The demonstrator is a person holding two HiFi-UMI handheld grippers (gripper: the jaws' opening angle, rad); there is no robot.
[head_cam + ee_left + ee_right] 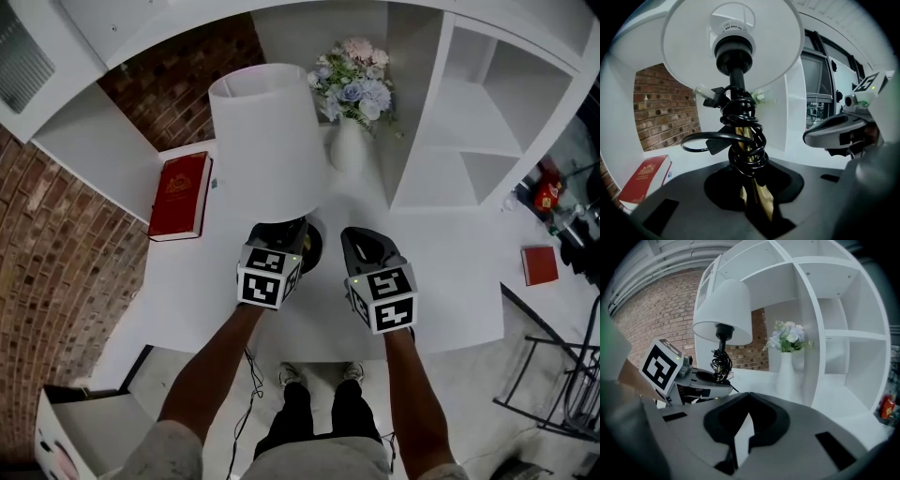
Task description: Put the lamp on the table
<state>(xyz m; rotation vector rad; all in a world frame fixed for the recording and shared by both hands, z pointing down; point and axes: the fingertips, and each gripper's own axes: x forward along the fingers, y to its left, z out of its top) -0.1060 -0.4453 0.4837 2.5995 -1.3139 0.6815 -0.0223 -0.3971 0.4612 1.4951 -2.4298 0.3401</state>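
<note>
A lamp with a white shade [267, 141] and a black base [309, 246] stands over the white table [187, 291]. My left gripper [281, 234] is shut on its brass stem [754, 192], just below the black cord [743, 140] coiled round it. Whether the base rests on the table I cannot tell. The shade [731, 42] fills the top of the left gripper view. My right gripper [364, 246] hovers beside the lamp on its right, apart from it. Its jaws [740, 437] stand a narrow gap apart with nothing between them. The lamp [724, 312] shows at that view's left.
A red book [180, 195] lies on the table left of the lamp. A white vase of flowers [349, 141] stands just behind it, against a white shelf unit [469, 112]. A small red book [539, 264] lies at the far right. Brick wall borders the left.
</note>
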